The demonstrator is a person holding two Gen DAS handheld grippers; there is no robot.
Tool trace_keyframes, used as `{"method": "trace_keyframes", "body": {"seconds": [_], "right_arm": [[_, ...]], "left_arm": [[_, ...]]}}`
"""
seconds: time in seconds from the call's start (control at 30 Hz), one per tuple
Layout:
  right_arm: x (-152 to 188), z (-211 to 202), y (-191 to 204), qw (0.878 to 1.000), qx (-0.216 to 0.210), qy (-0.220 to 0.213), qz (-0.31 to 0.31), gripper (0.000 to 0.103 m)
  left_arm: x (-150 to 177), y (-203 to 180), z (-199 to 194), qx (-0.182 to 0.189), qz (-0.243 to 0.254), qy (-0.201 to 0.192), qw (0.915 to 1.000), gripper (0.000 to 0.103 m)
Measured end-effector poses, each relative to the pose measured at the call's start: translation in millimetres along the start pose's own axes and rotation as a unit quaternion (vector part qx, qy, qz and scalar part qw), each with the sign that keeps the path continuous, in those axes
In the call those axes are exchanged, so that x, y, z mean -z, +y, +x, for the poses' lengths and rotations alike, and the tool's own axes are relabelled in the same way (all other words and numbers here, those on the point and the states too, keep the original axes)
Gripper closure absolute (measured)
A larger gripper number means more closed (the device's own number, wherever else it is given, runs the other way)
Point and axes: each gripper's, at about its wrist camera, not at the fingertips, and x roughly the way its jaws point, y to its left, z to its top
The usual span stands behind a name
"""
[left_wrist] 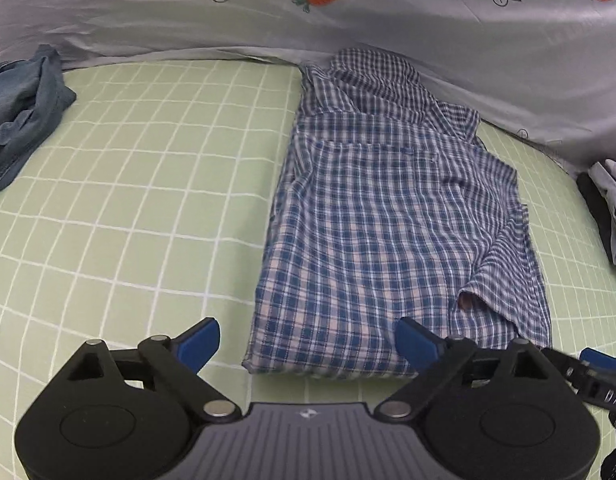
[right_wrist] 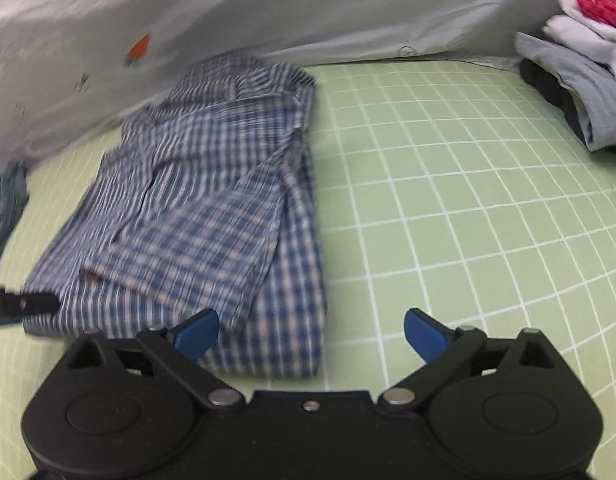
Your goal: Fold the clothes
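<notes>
On the far left of the bed (left_wrist: 128,200), a crumpled blue denim garment (left_wrist: 24,108) lies in a soft heap, well apart from our work. Next comes our left tool (left_wrist: 308,344), its blue pads spread wide and holding nothing, hovering at the near left corner of the checked shirt (left_wrist: 387,220). The shirt lies in the middle of the bed, folded into a long rectangle with its collar toward the grey quilt (left_wrist: 347,20) and a sleeve laid across its right side. Our right tool (right_wrist: 311,338) is likewise wide apart and empty, straddling the shirt's near right corner. At the far right sits a stack of folded clothes (right_wrist: 579,80).

We judge the side folds done and the hem-to-collar fold next. To do it well, we should pinch both near corners through all layers, lift them together, and carry them evenly toward the collar so the loose sleeve stays tucked.

The shirt is thin woven cotton in blue and white checks, lightly creased and limp. The bed sheet is smooth pale green with a white grid; the quilt looks slick and carries carrot prints.
</notes>
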Motion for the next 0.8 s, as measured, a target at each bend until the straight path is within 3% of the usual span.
{"method": "trace_keyframes", "body": {"seconds": [0.23,0.43,0.53,0.7,0.8], "right_arm": [[-6,18,0,1.000,0.008,0.018,0.004,0.002],[-30,32,15,1.000,0.015,0.002,-0.019,0.002],[-48,31,24,0.999,0.000,-0.028,-0.022,0.002],[-69,31,34,0.998,-0.034,-0.057,-0.017,0.002],[-63,29,33,0.997,-0.014,-0.061,-0.033,0.002]], "left_arm": [[-2,-4,12,-0.006,0.016,0.009,0.9998,0.006],[1,-37,13,-0.026,0.106,0.003,0.9940,0.005],[6,-43,14,-0.034,0.127,0.001,0.9914,0.005],[5,-32,18,-0.026,0.089,0.019,0.9955,0.002],[5,-30,18,-0.028,0.080,0.022,0.9962,0.001]]}}
